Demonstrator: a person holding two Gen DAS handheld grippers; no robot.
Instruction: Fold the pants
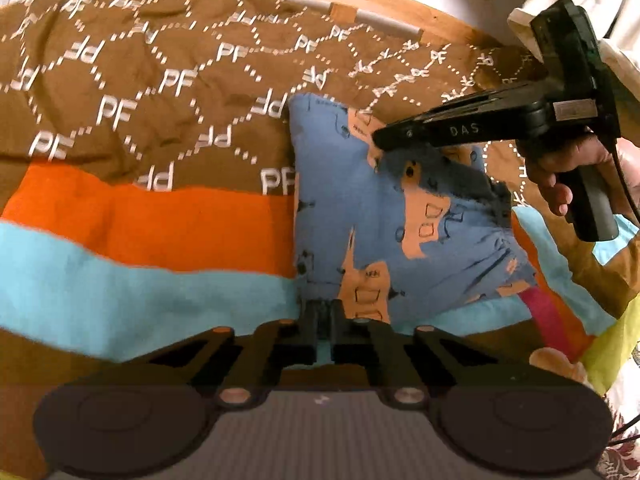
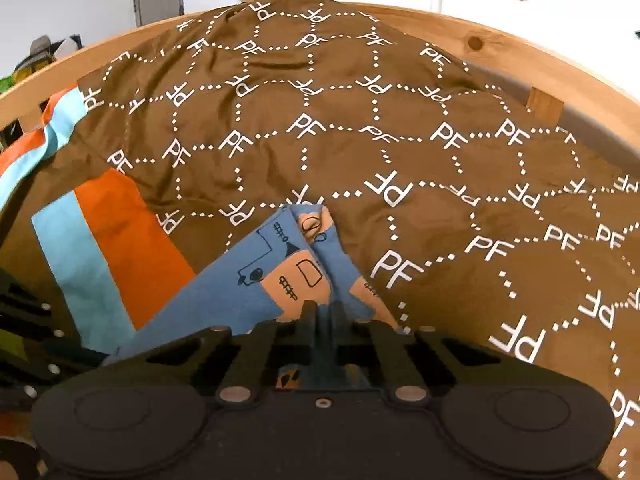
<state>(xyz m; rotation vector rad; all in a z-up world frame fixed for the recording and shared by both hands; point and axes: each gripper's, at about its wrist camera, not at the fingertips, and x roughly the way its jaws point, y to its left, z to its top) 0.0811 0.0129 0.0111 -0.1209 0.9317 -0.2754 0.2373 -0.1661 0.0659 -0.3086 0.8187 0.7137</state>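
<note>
The pants (image 1: pixel 340 208) are small, blue with orange patches and black drawings, and lie bunched on a bedspread. In the left wrist view my left gripper (image 1: pixel 323 308) is at their near edge, jaws together with the cloth pinched between the fingertips. The right gripper (image 1: pixel 378 138) comes in from the right in a person's hand (image 1: pixel 560 176), its tip on the far part of the pants. In the right wrist view the right gripper (image 2: pixel 322 308) is shut on a fold of the pants (image 2: pixel 248 280), with blue cloth showing between its fingers.
The brown bedspread (image 2: pixel 360 120) with white "PF" lettering has orange (image 1: pixel 160 216) and light blue (image 1: pixel 120 280) stripes and is wrinkled. A curved wooden bed frame (image 2: pixel 500 24) runs along the far side. Beyond it is a white wall.
</note>
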